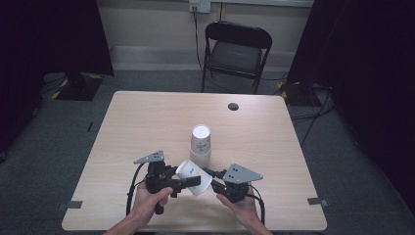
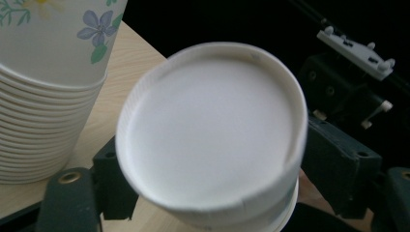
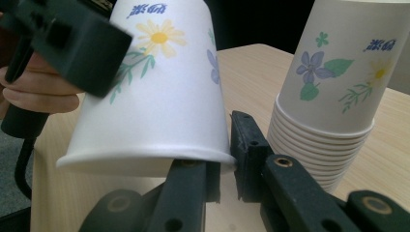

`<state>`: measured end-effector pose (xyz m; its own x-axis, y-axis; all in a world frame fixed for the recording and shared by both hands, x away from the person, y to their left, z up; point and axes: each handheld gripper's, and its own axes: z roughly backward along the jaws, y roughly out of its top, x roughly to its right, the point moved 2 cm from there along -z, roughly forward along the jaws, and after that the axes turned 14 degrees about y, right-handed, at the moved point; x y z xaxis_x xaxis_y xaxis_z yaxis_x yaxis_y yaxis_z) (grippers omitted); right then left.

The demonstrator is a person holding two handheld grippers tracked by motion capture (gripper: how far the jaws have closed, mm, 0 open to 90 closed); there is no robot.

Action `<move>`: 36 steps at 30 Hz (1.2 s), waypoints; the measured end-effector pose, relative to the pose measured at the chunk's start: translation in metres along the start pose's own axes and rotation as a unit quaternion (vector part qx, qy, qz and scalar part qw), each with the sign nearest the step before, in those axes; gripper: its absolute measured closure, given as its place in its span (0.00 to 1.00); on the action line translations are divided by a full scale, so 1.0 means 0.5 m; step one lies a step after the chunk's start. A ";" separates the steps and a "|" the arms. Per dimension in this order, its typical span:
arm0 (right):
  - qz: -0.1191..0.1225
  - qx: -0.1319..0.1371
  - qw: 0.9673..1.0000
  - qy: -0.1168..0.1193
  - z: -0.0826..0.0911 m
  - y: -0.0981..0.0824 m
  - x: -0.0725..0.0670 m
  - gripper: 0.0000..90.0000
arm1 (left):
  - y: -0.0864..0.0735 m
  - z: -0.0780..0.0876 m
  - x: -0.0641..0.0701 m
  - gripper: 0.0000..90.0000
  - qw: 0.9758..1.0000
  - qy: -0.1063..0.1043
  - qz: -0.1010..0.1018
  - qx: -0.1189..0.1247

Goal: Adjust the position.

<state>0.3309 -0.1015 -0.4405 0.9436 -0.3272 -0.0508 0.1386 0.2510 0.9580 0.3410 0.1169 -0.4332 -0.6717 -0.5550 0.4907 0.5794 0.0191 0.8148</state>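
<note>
A single flowered paper cup (image 1: 192,174) lies on its side in the air between both grippers, just in front of a stack of upside-down paper cups (image 1: 200,143). My right gripper (image 3: 225,164) is shut on the cup's (image 3: 154,87) rim, one jaw inside and one outside. My left gripper (image 1: 187,181) stands around the cup's base end, and its jaws look slightly apart from the wall. In the left gripper view the cup's white bottom (image 2: 212,130) faces me, with the stack (image 2: 43,96) at the left.
The light wooden table (image 1: 147,122) has a round cable hole (image 1: 233,106) at the back right. A black folding chair (image 1: 235,49) stands beyond the far edge. The person's hands rest near the table's front edge.
</note>
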 end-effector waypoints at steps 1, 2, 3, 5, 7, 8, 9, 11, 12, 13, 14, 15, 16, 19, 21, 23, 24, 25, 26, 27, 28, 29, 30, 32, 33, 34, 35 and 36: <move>0.000 0.000 1.000 0.001 0.000 0.000 0.000 0.93 | 0.000 0.001 -0.001 0.22 1.000 0.000 -0.002 -0.001; 0.000 0.000 1.000 0.001 0.000 0.000 0.000 0.93 | 0.000 0.001 -0.001 0.21 1.000 0.000 -0.002 -0.001; -0.002 0.001 1.000 0.003 0.000 0.001 0.000 0.94 | 0.000 0.002 -0.002 0.20 1.000 0.001 -0.004 -0.002; -0.006 0.004 1.000 0.006 0.002 0.001 0.001 0.94 | 0.002 0.007 -0.004 0.17 1.000 0.001 -0.012 -0.009; -0.007 0.005 1.000 0.007 0.004 0.002 0.003 0.94 | 0.003 0.009 -0.003 0.18 1.000 0.002 -0.016 -0.008; -0.010 0.009 1.000 0.005 0.010 0.004 0.005 0.94 | 0.003 0.011 -0.003 0.18 1.000 0.004 -0.023 -0.008; -0.010 0.009 1.000 0.005 0.010 0.004 0.005 0.94 | 0.004 0.012 -0.001 0.18 1.000 0.004 -0.027 -0.009; -0.012 0.014 1.000 0.004 0.019 0.007 0.009 0.95 | 0.005 0.014 0.000 0.17 0.999 0.009 -0.042 -0.005; -0.012 0.014 1.000 0.004 0.019 0.007 0.009 0.95 | 0.005 0.014 0.000 0.17 0.999 0.009 -0.042 -0.005; -0.014 0.015 1.000 0.005 0.021 0.007 0.009 0.95 | 0.004 0.014 -0.001 0.17 0.999 0.011 -0.043 -0.006; -0.017 0.015 1.000 0.005 0.025 0.008 0.012 0.95 | 0.005 0.015 -0.001 0.17 0.998 0.018 -0.056 -0.004; -0.017 0.015 1.000 0.005 0.025 0.008 0.012 0.95 | 0.005 0.015 -0.001 0.17 0.998 0.018 -0.056 -0.004; -0.026 0.013 1.000 0.008 0.030 0.008 0.016 0.95 | 0.006 0.015 0.000 0.18 0.997 0.023 -0.067 -0.003; -0.035 0.014 0.999 0.009 0.039 0.009 0.020 0.95 | 0.011 0.022 0.000 0.18 0.996 0.043 -0.080 0.003; -0.039 0.016 0.999 0.007 0.045 0.010 0.023 0.96 | 0.012 0.026 0.001 0.18 0.995 0.047 -0.087 0.006; -0.040 0.015 0.999 0.004 0.048 0.010 0.025 0.96 | 0.011 0.031 0.002 0.18 0.994 0.051 -0.098 0.005; -0.045 0.015 0.999 0.002 0.052 0.012 0.028 0.96 | 0.012 0.039 0.003 0.18 0.992 0.058 -0.116 0.013; -0.045 0.015 0.999 0.002 0.052 0.012 0.028 0.96 | 0.012 0.039 0.003 0.17 0.992 0.058 -0.116 0.013; -0.047 0.013 0.999 0.002 0.054 0.013 0.030 0.96 | 0.013 0.045 0.003 0.17 0.989 0.067 -0.131 0.017; -0.055 0.004 0.998 0.005 0.055 0.013 0.036 0.96 | 0.013 0.050 0.003 0.17 0.986 0.078 -0.147 0.026; -0.055 0.004 0.998 0.005 0.055 0.013 0.036 0.96 | 0.012 0.053 0.004 0.17 0.984 0.082 -0.156 0.031; -0.063 0.001 0.998 0.008 0.054 0.012 0.040 0.96 | 0.007 0.056 0.002 0.18 0.979 0.091 -0.177 0.036; -0.066 -0.004 0.998 0.008 0.054 0.011 0.042 0.96 | 0.007 0.056 0.002 0.17 0.979 0.091 -0.177 0.036; -0.070 -0.007 0.997 0.008 0.054 0.010 0.044 0.96 | 0.001 0.054 -0.001 0.17 0.977 0.095 -0.187 0.035; -0.073 -0.011 0.997 0.010 0.053 0.008 0.045 0.96 | -0.002 0.053 -0.002 0.18 0.976 0.098 -0.194 0.034; -0.076 -0.018 0.997 0.010 0.052 0.006 0.047 0.96 | -0.004 0.052 -0.002 0.18 0.975 0.101 -0.196 0.035; -0.079 -0.021 0.997 0.011 0.052 0.005 0.048 0.96 | -0.007 0.050 -0.002 0.18 0.974 0.102 -0.201 0.032; -0.083 -0.027 0.996 0.012 0.051 0.002 0.050 0.96 | -0.008 0.049 -0.003 0.18 0.973 0.105 -0.206 0.026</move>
<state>0.3468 -0.1327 -0.4334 0.9127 -0.3475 -0.2151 0.3094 0.2436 0.9192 0.3282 0.1382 -0.4297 -0.7301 -0.6815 0.0498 0.2533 -0.2022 0.9460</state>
